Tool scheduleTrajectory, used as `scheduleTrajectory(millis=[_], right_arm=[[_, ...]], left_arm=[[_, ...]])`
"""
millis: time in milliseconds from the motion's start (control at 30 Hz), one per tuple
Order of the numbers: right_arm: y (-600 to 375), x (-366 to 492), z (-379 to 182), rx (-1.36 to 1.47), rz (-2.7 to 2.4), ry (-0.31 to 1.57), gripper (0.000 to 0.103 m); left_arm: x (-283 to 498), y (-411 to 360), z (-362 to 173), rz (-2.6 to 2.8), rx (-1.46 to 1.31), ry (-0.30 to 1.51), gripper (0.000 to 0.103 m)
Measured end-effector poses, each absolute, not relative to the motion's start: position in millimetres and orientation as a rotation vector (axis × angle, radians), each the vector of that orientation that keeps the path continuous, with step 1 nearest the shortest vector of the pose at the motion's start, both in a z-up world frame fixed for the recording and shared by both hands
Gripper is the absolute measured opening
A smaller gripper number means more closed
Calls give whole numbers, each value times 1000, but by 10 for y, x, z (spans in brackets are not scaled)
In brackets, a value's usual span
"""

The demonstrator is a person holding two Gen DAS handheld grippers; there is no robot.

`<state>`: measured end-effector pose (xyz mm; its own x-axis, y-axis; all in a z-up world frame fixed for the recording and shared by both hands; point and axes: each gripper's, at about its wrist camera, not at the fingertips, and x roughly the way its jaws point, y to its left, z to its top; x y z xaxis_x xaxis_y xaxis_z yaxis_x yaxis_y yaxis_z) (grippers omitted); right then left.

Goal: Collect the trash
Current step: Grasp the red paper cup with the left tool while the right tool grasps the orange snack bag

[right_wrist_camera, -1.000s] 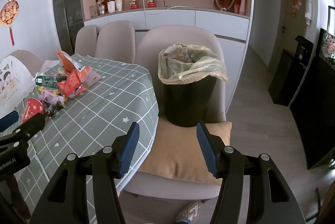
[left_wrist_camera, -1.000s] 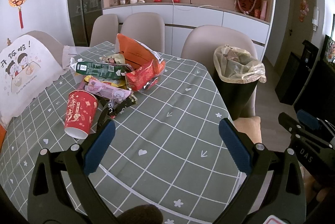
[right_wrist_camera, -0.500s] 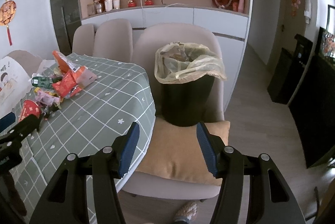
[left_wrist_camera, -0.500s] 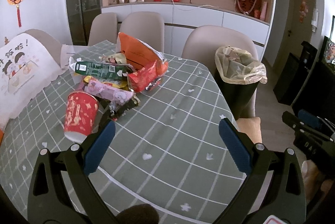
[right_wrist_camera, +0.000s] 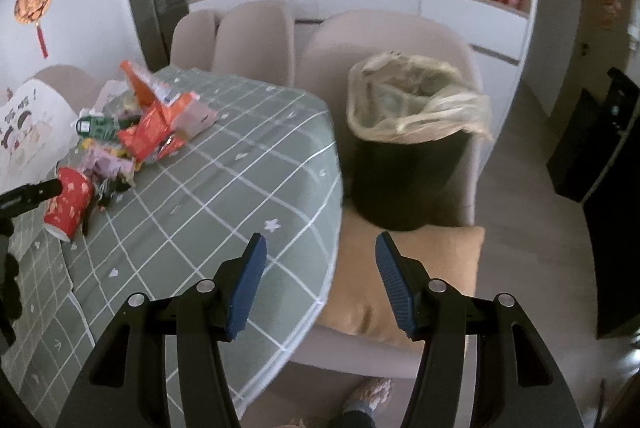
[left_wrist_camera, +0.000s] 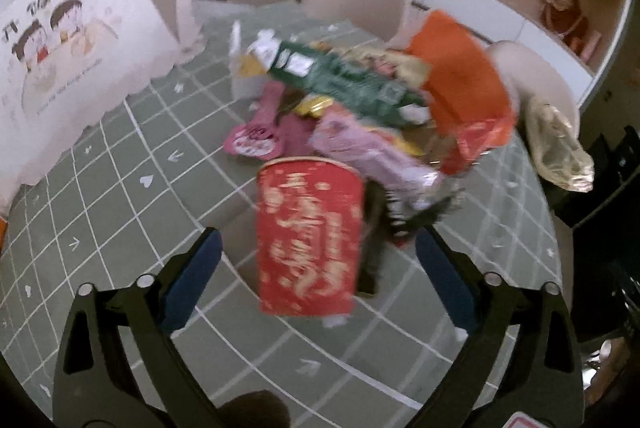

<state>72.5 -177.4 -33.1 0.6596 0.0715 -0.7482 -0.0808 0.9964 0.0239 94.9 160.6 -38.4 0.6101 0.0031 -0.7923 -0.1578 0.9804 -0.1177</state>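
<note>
A red paper cup (left_wrist_camera: pixel 308 236) with gold lettering sits at the near edge of a trash pile on the green checked tablecloth (left_wrist_camera: pixel 120 196). My left gripper (left_wrist_camera: pixel 318 236) straddles the cup. Its jaws are closing, the cup between them, with a gap on both sides. Behind the cup lie a pink wrapper (left_wrist_camera: pixel 372 152), a green wrapper (left_wrist_camera: pixel 348 84) and an orange bag (left_wrist_camera: pixel 460 80). My right gripper (right_wrist_camera: pixel 320 239) hangs open and empty over the table's corner. From there the cup (right_wrist_camera: pixel 68 200) shows far left, and the black trash bin (right_wrist_camera: pixel 412 180) stands on a chair.
A tan cushion (right_wrist_camera: pixel 408 268) lies under the bin, which has a pale liner (right_wrist_camera: pixel 420 100). A white chair cover with cartoon figures (left_wrist_camera: pixel 60 68) is at the left. Beige chairs (right_wrist_camera: pixel 256 40) ring the table. A black cabinet (right_wrist_camera: pixel 600 148) stands on the right.
My left gripper has swung in toward the trash pile and rolled, so the red cup now sits between its fingers. The right gripper has drifted a little left over the table's corner.
</note>
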Motion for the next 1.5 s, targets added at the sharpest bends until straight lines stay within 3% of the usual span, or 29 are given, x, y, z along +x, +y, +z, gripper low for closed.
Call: scheduleTrajectory(millis=[300,867,1133,1300,1500], right_arm=[[-1363,1183,-343,-63,218,861,54],[48,2376,154,-274,478,738,53],[285,2592,-13,-355,482,812,35],[182,2624,-18,-285,526,856,10],[-167,2464,216,-220,522,842,4]], left_arm=[[1195,1773,-553,68,-287,976,57],[1015,1739,-258,31,-335,909,56],[965,1752,-247,25,-372,901,56],[928,1712,-230,18,-369,898,56],[914,1653,-118,8,-363,883,56]])
